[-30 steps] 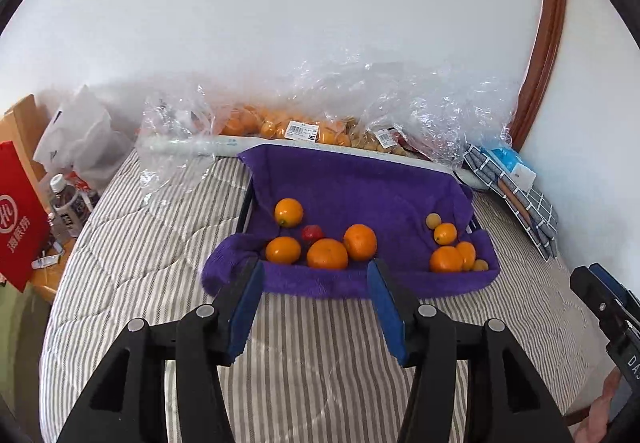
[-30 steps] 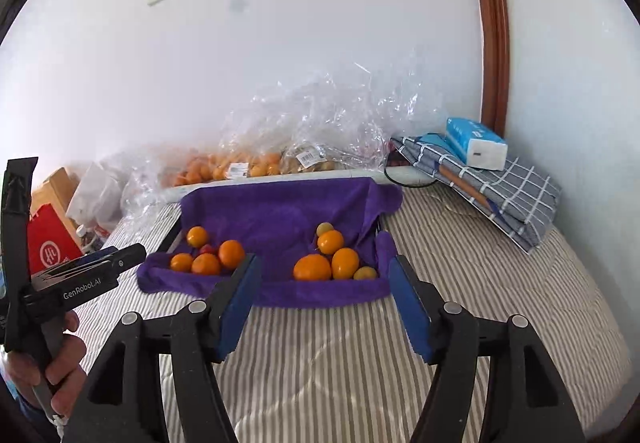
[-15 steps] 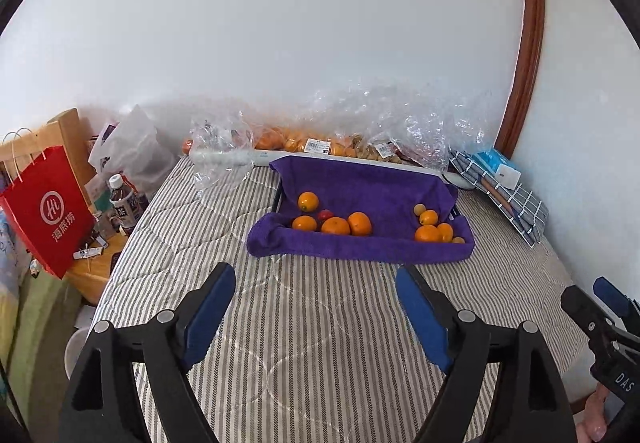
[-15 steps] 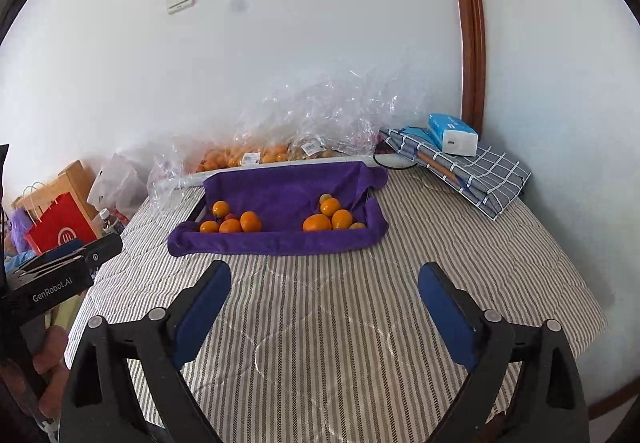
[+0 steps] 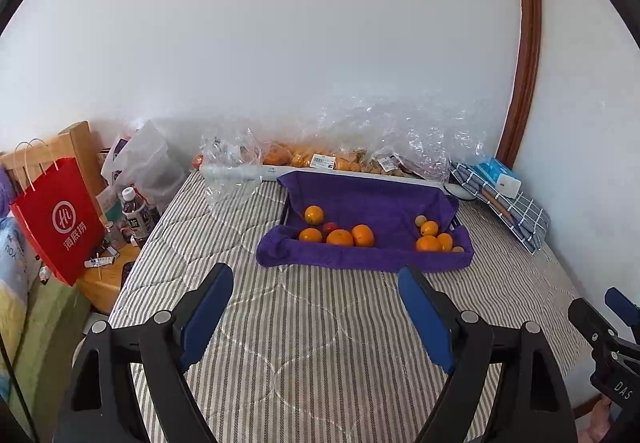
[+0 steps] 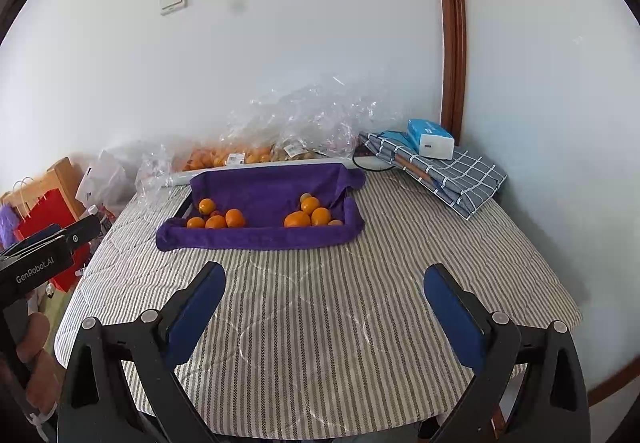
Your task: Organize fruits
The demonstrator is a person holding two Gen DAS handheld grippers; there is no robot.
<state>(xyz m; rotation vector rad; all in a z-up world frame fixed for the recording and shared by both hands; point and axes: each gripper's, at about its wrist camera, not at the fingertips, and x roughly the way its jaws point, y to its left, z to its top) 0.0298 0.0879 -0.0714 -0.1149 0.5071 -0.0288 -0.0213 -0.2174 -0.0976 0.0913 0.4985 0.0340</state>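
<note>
Ten fruits (image 5: 339, 237) sit on one purple towel (image 5: 372, 203), in two groups.

My view: a bed with a striped quilted cover (image 5: 320, 323). Directly on it lie a purple towel-lined tray (image 5: 368, 259) toward the wall, clear plastic bags (image 5: 400, 139) along the far edge, and a folded checked cloth (image 6: 460, 179) at the right corner.

Plush matt purple cloth (image 5: 368, 199) under glossy smooth oranges (image 5: 340, 237); behind that cloth, crinkled shiny clear plastic bags (image 5: 400, 139); beneath it, quilted striped fabric (image 5: 312, 343).
</note>
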